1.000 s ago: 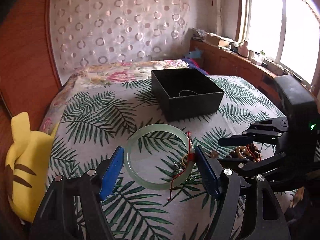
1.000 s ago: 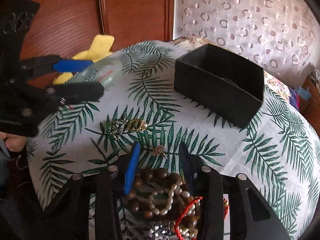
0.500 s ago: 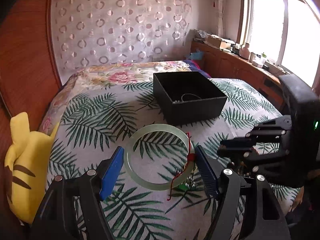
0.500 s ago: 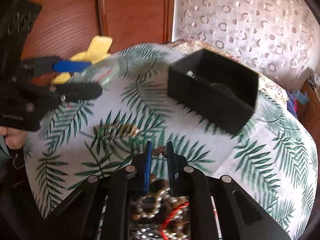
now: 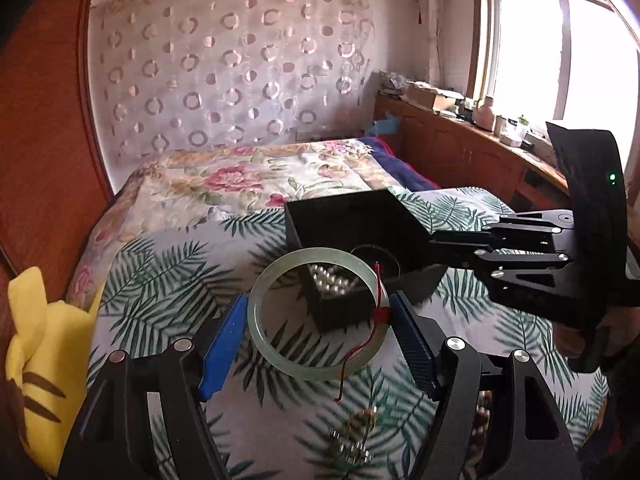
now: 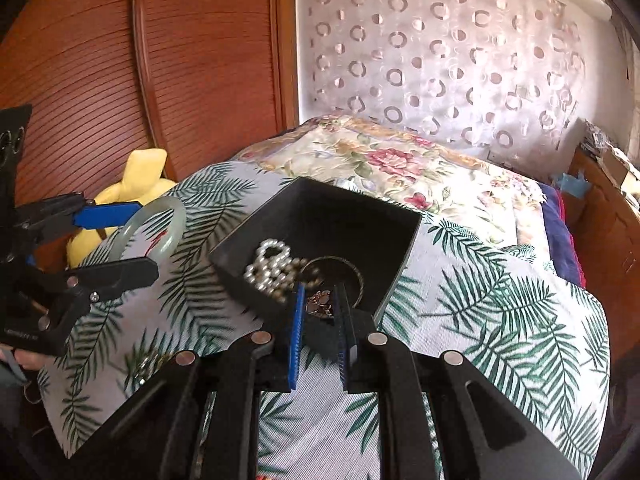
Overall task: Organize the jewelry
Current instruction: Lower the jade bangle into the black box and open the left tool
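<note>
— Jewelry's half sorted, by the look of it. On the left a yellow plush toy (image 5: 36,364) lies at the bed's edge; next to it the left hand-held gripper (image 5: 316,332) carries a pale green bangle (image 5: 318,312) with a red cord (image 5: 370,332) tied on.

— Is it gripped hard?

— Spread wide, blue pads (image 5: 222,350) against the outside of the ring on both sides, held up off the leaf-print bedspread (image 5: 160,280). Next comes the black box (image 6: 320,240), sitting open on the bed with silver beads (image 6: 272,268) and a thin dark ring inside.

— And the right one?

— The right hand-held gripper (image 6: 320,308) is nearly closed, pinching a small coppery trinket (image 6: 319,303) just over the box's near wall. I'd say the release is the step in hand: carry it well inside the rim, low over the beads, then open gently so it drops in and doesn't bounce out.

— Anything left out?

— A blurred little cluster of metal pieces (image 5: 356,436) lies on the bedspread below the bangle.
</note>
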### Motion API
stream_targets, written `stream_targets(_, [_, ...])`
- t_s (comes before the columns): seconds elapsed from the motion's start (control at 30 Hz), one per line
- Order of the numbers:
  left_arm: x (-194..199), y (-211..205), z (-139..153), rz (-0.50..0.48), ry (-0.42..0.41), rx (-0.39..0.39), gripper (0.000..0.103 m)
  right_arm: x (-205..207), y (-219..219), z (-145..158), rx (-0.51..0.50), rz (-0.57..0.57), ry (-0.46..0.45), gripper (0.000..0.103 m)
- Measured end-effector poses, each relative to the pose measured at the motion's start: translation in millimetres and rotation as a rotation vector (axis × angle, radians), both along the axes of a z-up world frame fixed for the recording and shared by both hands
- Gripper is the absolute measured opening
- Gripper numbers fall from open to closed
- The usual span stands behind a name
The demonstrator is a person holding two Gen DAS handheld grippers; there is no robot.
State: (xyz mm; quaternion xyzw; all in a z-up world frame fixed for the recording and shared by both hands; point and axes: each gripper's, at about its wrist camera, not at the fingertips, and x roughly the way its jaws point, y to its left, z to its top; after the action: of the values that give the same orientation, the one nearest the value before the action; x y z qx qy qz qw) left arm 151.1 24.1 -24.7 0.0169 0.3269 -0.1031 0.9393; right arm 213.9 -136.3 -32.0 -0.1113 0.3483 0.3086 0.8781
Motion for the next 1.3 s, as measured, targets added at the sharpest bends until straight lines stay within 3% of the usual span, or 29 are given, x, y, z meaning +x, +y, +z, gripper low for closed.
stream_targets(0.23, [26,-10,-1,0.001,0.014,0.013,0.069,27,1,-6,0.017,-0.015,0.048,0.019])
stream_targets(0.3, [31,-11,1,0.000,0.015,0.017,0.069,33,-1,-7,0.037,-0.012,0.074,0.025])
stream_targets(0.33, [35,-13,1,-0.001,0.019,0.017,0.069,34,-3,-6,0.045,-0.015,0.074,0.036])
stream_targets(0.37, [37,-13,0,-0.002,0.021,0.018,0.069,36,-5,-4,0.052,-0.021,0.071,0.041])
stream_targets(0.77, [68,-31,-18,-0.022,0.074,0.022,0.069,19,-40,3,0.090,-0.059,0.061,0.042])
stream_targets(1.03, [71,-41,-26,-0.025,0.082,0.066,0.069,-5,-54,2,0.093,-0.053,0.044,0.042])
stream_targets(1.3, [63,-39,-23,-0.033,0.069,0.053,0.069,-41,-64,-10,0.088,-0.036,0.054,0.042])
